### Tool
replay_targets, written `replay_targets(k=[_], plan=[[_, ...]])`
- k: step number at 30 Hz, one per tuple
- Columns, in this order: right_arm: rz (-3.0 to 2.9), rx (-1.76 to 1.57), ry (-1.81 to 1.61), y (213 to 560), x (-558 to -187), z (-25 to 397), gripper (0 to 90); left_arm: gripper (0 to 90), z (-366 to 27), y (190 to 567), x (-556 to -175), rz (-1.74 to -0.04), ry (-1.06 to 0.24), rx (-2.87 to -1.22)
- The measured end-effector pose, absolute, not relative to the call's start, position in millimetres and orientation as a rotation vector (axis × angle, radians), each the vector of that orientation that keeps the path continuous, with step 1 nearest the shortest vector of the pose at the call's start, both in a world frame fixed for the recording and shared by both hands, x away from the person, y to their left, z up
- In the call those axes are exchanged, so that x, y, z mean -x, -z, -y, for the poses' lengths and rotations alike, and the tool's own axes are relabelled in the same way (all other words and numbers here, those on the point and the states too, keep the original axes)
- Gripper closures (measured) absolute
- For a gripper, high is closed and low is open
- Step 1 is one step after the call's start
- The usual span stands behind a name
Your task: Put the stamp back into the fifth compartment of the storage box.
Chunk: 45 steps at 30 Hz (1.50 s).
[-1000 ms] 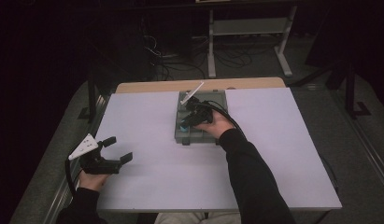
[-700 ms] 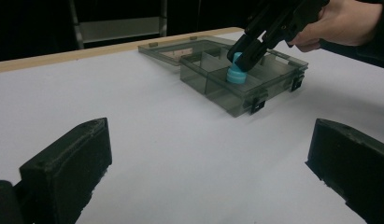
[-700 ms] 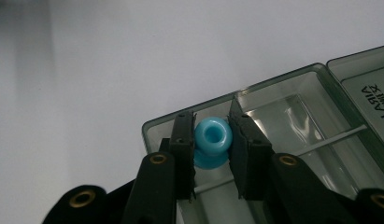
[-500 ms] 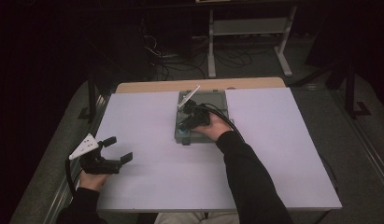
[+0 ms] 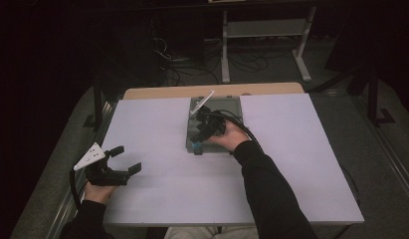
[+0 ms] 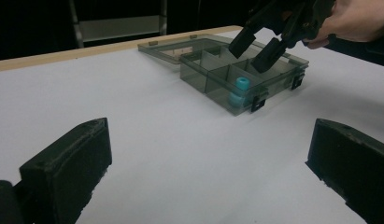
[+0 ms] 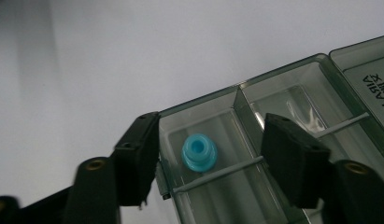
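My right gripper (image 7: 206, 158): jaws spread wide and empty, poised over the corner compartment of the clear organiser box (image 5: 212, 127), one jaw outside the end wall, the other above the divider

Blue bobbin (image 7: 199, 153): a small turquoise spool lying loose in that corner compartment, between my jaws and below them, touching neither

My left gripper (image 5: 115, 167): resting at the near left of the white table (image 5: 301, 164), jaws wide apart, holding nothing, well away from the box

Box lid (image 6: 180, 45): folded back flat on the far side

Risk, jaw on the wall: if I go straight down, I judge the outer jaw will land outside the wall or on its rim and pinch plastic instead of the spool

Risk, box shifting: nothing pins the light box, so a push on its wall may slide or tip it

Risk, slip: the rounded flanged spool could squirt sideways if I close off-centre

Risk, thin wire (image 7: 217, 173): it crosses the compartment and could snag a jaw
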State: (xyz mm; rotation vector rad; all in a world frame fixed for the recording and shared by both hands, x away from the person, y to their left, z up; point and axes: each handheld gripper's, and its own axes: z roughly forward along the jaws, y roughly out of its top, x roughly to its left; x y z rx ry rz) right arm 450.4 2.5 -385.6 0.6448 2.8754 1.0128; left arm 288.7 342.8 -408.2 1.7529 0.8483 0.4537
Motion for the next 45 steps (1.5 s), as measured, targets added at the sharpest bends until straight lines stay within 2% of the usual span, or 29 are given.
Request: replay_targets(k=[7,10,15,45], plan=[[-2.85,-0.653,-1.042,380,-448,2,12.8,0.0,-343,408,-288,-0.847,-0.455,-1.755],[-2.836,-0.658,-1.083,377,-447,5,10.6,0.0,-343,408,-289,-0.848,-0.454,-1.756],[-2.795,-0.688,-1.097,375,-445,11,0.0,0.0,-342,409,-289,-0.847,-0.453,-1.76],[-2.679,-0.746,-1.262,366,-427,58,0.0,0.0,-341,409,-290,-0.846,-0.453,-1.769]])
